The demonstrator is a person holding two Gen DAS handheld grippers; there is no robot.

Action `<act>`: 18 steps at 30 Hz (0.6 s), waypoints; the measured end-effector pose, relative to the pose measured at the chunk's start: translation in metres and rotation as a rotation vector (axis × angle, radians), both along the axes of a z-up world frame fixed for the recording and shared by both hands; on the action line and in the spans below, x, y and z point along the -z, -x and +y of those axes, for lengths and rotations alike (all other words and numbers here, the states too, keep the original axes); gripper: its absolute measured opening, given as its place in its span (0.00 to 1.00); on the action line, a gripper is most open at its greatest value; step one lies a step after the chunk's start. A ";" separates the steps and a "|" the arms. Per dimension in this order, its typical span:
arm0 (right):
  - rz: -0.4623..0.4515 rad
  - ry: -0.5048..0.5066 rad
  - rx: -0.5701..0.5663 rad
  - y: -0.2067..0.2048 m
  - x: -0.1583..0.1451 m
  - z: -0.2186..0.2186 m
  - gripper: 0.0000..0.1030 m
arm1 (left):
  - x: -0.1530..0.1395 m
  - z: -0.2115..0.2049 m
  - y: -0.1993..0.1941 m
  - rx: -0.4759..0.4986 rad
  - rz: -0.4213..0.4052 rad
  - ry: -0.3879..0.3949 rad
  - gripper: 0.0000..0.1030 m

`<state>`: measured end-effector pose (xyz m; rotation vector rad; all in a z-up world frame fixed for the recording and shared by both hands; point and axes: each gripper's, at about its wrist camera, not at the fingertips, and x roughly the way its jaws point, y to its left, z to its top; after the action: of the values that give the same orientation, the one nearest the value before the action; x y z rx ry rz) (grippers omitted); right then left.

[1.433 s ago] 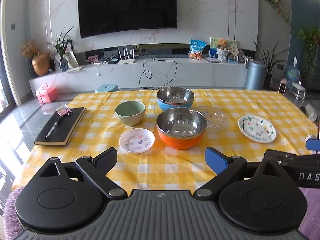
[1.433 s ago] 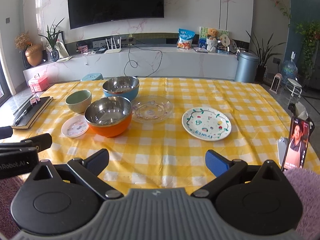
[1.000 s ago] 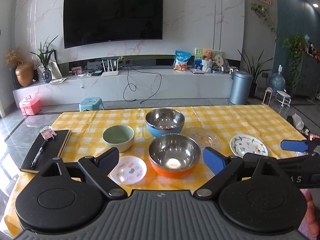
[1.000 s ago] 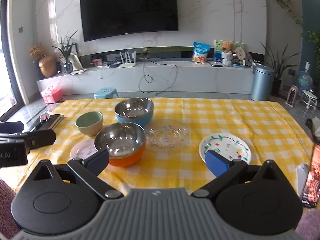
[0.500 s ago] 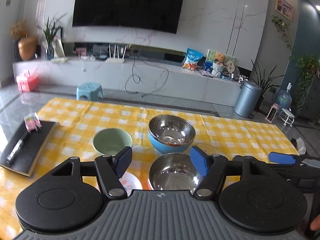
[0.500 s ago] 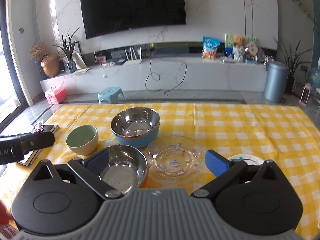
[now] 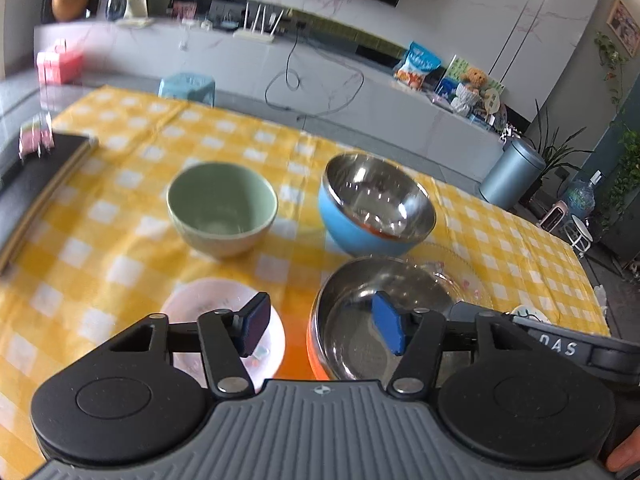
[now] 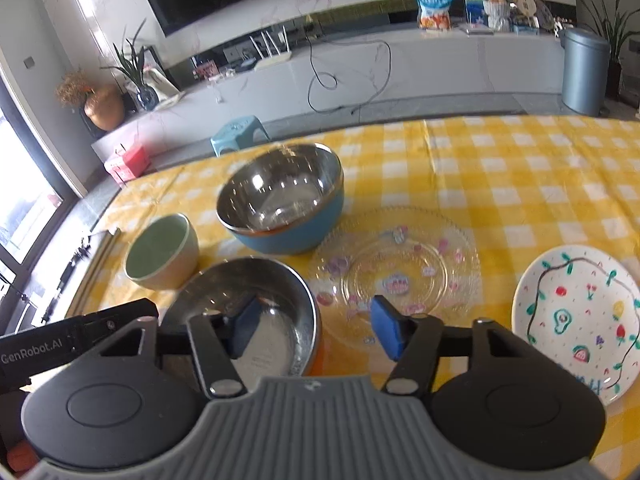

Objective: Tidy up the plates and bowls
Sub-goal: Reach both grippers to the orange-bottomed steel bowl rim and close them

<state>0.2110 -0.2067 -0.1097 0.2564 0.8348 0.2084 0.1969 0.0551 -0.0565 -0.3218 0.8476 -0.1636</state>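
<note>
Right now I have both tools low over the yellow checked tablecloth (image 8: 500, 168). Farthest left lies a dark notebook (image 7: 36, 176) at the table edge. Next comes the green bowl (image 7: 222, 208), upright, with the small pink plate (image 7: 192, 312) nearer to me and partly hidden under my left gripper (image 7: 322, 328). That gripper's blue pads are spread apart, straddling the left rim of the orange bowl (image 7: 316, 344): one pad hangs over the pink plate, the other over the steel inside of the bowl. I cannot tell whether either pad touches the rim. Behind the orange bowl sits the blue bowl (image 7: 360, 232), also steel-lined. My right gripper (image 8: 316, 326) is likewise spread, straddling the bowl's right rim, one pad over the steel, the other over the clear glass plate (image 8: 400, 264) just beside it. Farthest right, well apart, rests the white painted plate (image 8: 576, 320).
</note>
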 end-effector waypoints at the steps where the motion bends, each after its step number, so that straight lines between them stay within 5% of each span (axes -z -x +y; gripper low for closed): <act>1: 0.015 -0.003 0.000 -0.001 0.004 0.001 0.53 | 0.003 0.000 -0.002 0.004 0.019 0.022 0.61; 9: 0.056 -0.014 0.002 -0.002 0.016 0.003 0.39 | 0.016 -0.005 -0.009 0.026 0.063 0.038 0.54; 18: 0.082 -0.035 0.000 -0.002 0.022 0.003 0.13 | 0.021 -0.014 -0.009 0.038 0.086 -0.009 0.27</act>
<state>0.2131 -0.2037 -0.1319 0.2995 0.9126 0.2134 0.2057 0.0412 -0.0776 -0.3062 0.9400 -0.1823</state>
